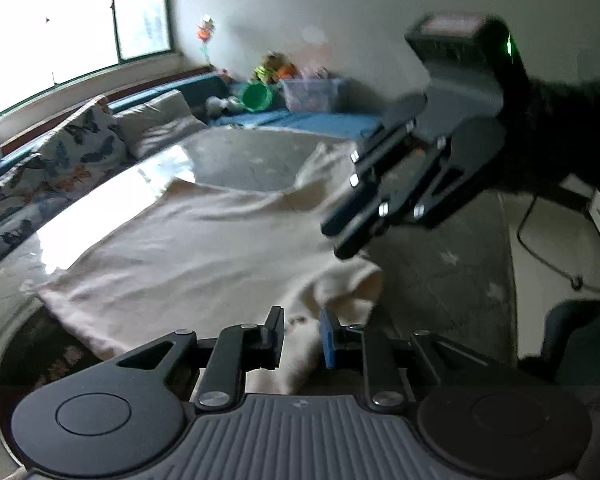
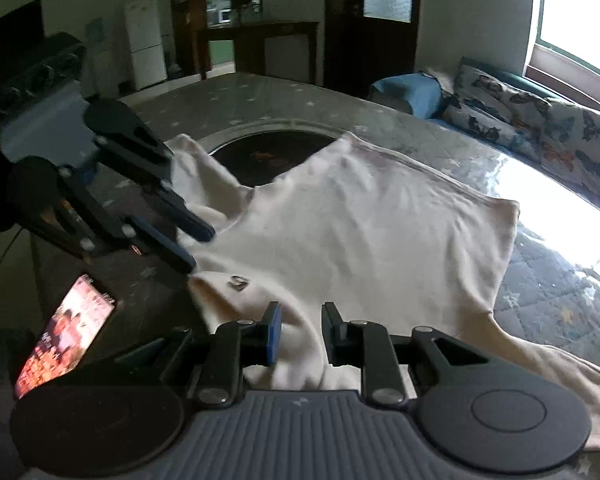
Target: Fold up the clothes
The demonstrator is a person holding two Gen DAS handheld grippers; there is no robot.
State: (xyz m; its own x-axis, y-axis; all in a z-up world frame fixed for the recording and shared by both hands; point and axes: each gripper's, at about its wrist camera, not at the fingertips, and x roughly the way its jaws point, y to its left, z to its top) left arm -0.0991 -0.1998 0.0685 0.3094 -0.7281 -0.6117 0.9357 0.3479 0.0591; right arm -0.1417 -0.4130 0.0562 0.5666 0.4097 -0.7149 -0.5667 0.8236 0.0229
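Your left gripper (image 1: 300,338) has its jaws apart, with a narrow gap between the black pad and the blue pad (image 1: 327,338). A strip of the cream garment (image 1: 188,248) runs up through that gap, but the pads do not press on it — the cloth lies loose between them. In the right wrist view that same gripper (image 2: 194,250) shows from the side, its two fingers spread, their tips at the garment's near edge by a sleeve; whether they touch the cloth cannot be told through the blur.

Your right gripper (image 2: 300,334) is open about as far, the blue pad (image 2: 274,334) on one side and the black pad on the other, with fabric lying between and under them and not pinched. From the left wrist camera it (image 1: 348,240) hangs above the garment's edge, its fingers close together from this angle.

The garment (image 2: 360,232) lies spread on the grey star-patterned table cover (image 2: 260,88), wrinkled, one sleeve trailing off toward your right. A lit phone (image 2: 64,340) lies on the table just beside the cloth — not touching it.
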